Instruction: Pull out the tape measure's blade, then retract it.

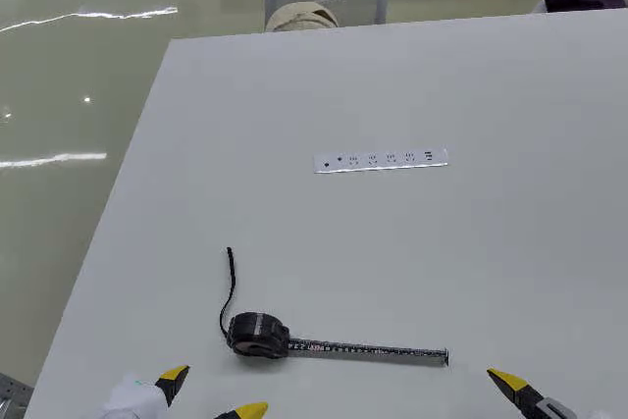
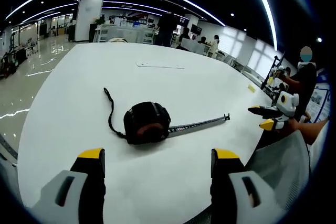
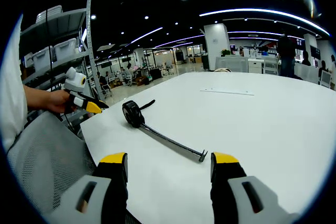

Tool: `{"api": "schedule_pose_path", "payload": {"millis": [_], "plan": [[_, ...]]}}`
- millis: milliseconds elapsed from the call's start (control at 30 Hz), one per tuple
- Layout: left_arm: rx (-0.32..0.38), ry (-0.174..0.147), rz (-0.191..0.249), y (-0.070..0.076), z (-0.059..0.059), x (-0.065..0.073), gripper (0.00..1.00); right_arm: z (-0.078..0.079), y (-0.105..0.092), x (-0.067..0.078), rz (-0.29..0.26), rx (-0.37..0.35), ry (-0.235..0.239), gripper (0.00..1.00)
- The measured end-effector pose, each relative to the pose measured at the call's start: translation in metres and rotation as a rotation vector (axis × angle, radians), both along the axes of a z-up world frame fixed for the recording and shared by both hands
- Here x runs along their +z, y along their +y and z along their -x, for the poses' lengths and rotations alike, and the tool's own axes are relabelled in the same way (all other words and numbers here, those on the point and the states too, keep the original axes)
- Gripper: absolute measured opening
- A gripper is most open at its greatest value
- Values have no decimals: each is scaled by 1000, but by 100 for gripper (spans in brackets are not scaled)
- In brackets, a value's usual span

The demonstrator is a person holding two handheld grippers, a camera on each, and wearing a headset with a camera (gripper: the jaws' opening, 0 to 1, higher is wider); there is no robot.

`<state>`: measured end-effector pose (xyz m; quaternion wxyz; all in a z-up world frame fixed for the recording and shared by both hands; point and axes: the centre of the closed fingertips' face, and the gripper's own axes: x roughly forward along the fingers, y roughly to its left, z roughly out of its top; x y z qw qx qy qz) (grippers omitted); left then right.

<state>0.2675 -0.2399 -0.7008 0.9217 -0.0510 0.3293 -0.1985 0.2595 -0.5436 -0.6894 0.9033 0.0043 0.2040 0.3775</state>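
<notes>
Lying flat near front edge of counter, tape measure has blade drawn out to right, hook at its end, strap trailing off behind case. Pull-out looks done; retract step likely next. Next move calls for left gripper to close on case, right gripper to steady hook end as blade runs back. Left fingers wide apart, empty, just short of case. Right fingers wide apart too, empty, near hook, touching nothing.
</notes>
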Motion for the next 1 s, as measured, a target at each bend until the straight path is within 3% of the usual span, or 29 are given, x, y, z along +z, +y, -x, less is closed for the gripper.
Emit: {"api": "schedule_pose_path", "payload": {"millis": [533,600,800,900,1000], "plan": [[44,24,16,-11,-16,-7,83,-3,1,0,2,6,-5,64],[56,26,33,-12,-17,-6,83,-3,1,1,0,7,-4,64],[74,36,28,-13,-20,-9,82,-6,0,-1,0,8,-2,64],[76,22,9,-16,-22,-10,82,-6,0,-3,7,11,2,64],[95,33,19,-16,-23,-14,82,-8,1,-4,12,18,1,64]]}}
